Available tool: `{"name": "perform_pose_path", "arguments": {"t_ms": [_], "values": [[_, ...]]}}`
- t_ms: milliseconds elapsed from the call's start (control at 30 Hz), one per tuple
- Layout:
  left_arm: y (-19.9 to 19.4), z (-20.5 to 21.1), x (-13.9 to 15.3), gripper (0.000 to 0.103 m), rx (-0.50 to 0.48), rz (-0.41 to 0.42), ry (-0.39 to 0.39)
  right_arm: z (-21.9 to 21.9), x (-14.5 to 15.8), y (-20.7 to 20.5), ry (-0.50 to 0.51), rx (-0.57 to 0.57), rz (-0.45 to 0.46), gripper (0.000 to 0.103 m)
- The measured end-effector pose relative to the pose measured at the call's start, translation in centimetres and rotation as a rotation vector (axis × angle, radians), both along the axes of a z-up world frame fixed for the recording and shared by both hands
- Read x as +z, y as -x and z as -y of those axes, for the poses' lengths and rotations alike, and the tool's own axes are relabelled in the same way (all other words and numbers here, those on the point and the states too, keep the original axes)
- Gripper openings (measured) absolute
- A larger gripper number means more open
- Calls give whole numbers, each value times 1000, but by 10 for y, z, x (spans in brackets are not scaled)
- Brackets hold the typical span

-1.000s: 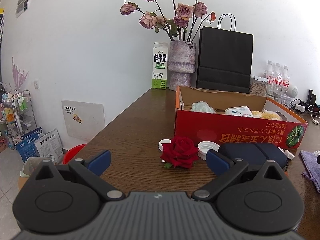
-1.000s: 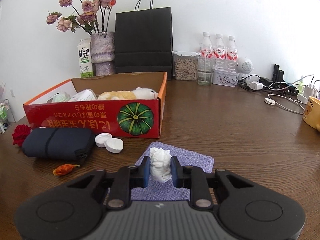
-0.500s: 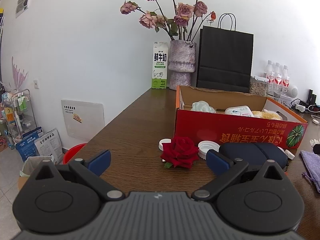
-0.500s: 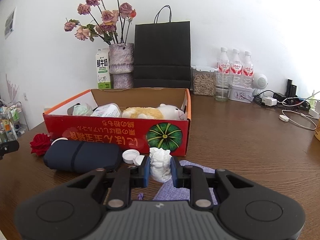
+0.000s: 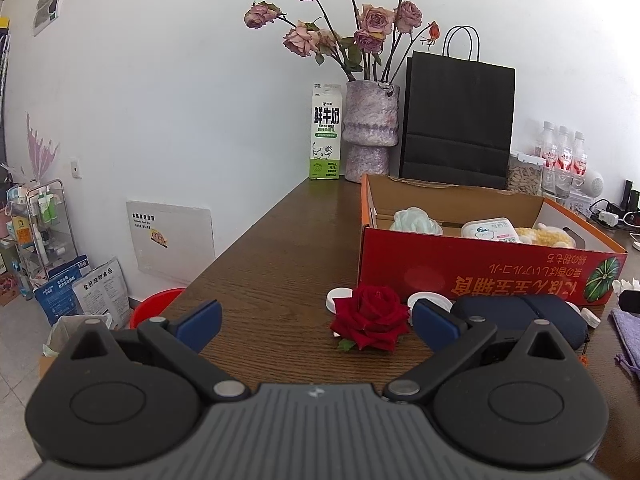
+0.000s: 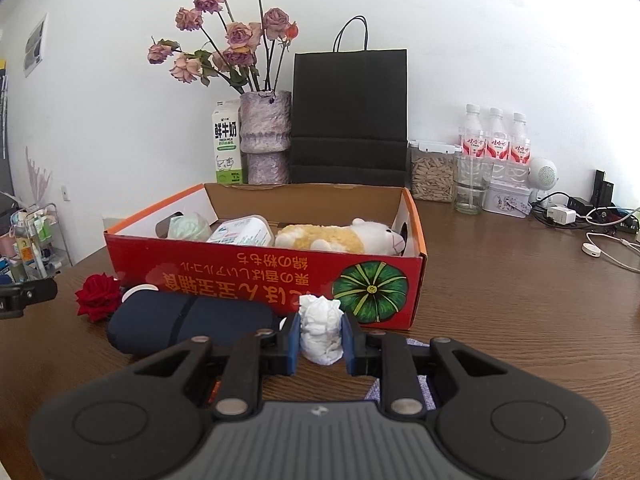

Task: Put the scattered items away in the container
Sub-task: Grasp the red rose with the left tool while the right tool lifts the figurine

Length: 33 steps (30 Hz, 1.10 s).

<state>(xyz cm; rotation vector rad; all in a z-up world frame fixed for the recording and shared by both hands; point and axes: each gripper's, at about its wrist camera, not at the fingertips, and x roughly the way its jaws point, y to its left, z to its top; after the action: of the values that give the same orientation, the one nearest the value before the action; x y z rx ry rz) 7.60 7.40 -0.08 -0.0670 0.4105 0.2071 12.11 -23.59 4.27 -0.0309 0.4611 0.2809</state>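
My right gripper (image 6: 321,335) is shut on a crumpled white tissue (image 6: 321,330), held above the table just in front of the red cardboard box (image 6: 256,280). The box holds a plush sheep (image 6: 340,237), a white tub (image 6: 240,232) and a pale green bundle (image 6: 187,227). A red rose (image 5: 370,317), a dark blue pouch (image 5: 516,314) and white caps (image 5: 427,301) lie on the table before the box (image 5: 480,276). My left gripper (image 5: 316,322) stands open and empty, a little short of the rose. The tissue's tip (image 5: 625,283) shows at that view's right edge.
A purple cloth (image 6: 420,384) lies under my right gripper. Along the wall stand a milk carton (image 6: 227,146), a vase of dried roses (image 6: 266,136), a black paper bag (image 6: 349,116), a seed jar (image 6: 432,174) and water bottles (image 6: 496,140). Cables (image 6: 600,232) lie at the right.
My right gripper has lifted the tissue off the purple cloth and carried it left toward the box front. The left gripper has stayed still.
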Motion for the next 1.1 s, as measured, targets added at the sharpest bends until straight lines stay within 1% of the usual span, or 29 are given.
{"name": "perform_pose_path", "arguments": {"t_ms": [133,267,367,400,467,533,567,633,667,700,733,867,933,1100], "values": [[-13,-4,0,103,2,-22,11,-2,-2,-2,3,0,-4,20],[-27,-1,-1,103,-19,-38,23,-1,-3,-3,5,-5,-9,21],[-38,8,-4,103,-48,-54,-9,-2,-4,-4,8,-6,-13,21],[-42,11,-6,100,-57,-63,-27,-2,-5,-4,9,-6,-14,21],[-49,17,-10,90,-75,-86,-55,-2,-5,-4,11,-5,-16,21],[-55,20,-13,70,-92,-118,-56,-2,-6,-4,11,-6,-19,21],[-57,20,-14,65,-102,-124,-46,-2,-7,-5,11,-7,-21,21],[-59,19,-15,38,-120,-129,-33,-2,-8,-5,10,-9,-24,21],[-59,20,-15,36,-120,-127,-39,-2,-8,-5,10,-8,-24,21],[-57,20,-14,27,-122,-119,-41,-1,-9,-5,10,-7,-25,21],[-55,20,-13,23,-124,-114,-36,-1,-9,-5,10,-7,-25,21],[-43,14,-6,19,-113,-77,-14,2,-9,-3,7,-12,-23,21],[-38,11,0,12,-109,-60,-3,4,-8,-3,4,-17,-20,21],[-28,7,18,12,-105,0,-2,4,-1,1,-1,-12,2,21]]}}
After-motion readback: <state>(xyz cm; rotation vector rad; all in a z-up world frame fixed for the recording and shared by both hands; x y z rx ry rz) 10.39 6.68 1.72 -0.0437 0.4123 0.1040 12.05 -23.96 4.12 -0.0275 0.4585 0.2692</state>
